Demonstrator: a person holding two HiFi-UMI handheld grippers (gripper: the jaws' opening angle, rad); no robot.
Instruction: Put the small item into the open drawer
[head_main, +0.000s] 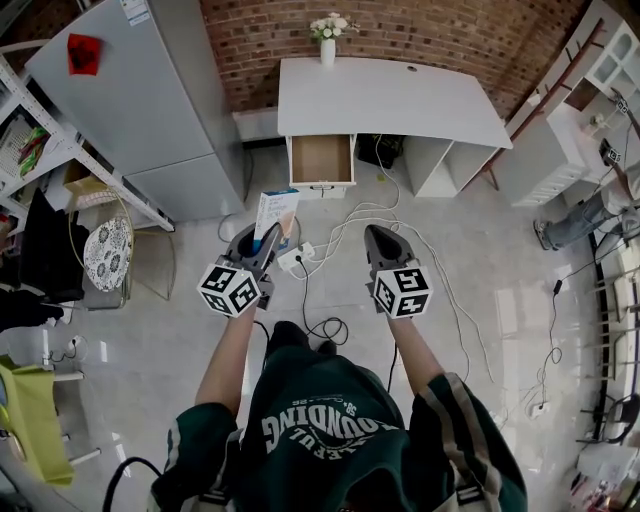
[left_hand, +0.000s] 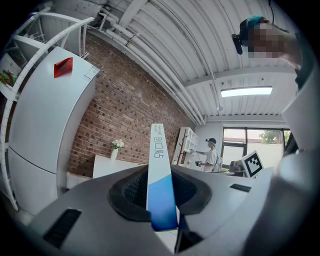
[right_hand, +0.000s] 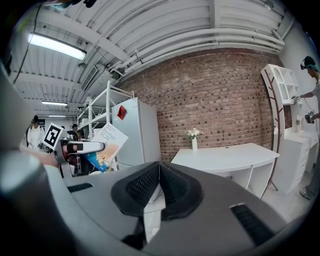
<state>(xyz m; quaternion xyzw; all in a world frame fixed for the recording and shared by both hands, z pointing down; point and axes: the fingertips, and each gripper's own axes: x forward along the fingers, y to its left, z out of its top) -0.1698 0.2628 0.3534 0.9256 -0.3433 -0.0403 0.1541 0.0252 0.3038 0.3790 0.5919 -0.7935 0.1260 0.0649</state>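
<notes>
Head view: left tool (head_main: 263, 240) holds box (head_main: 277, 207) before drawer (head_main: 321, 186).

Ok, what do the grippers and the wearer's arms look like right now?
Both the left gripper and right gripper are grey, tapered shells with black ribbed pads, each carrying a cube of black-and-white square markers. Sleeves are dark green, short, with pale striped cuffs.

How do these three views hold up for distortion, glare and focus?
Head view: wide lens bows the desk, sheen on the floor at right, all sharp. Left gripper view: dark corners, ceiling lamp blown out, box soft at its near end. Right gripper view: dark corners, light strip bright, brick wall crisp.
</notes>
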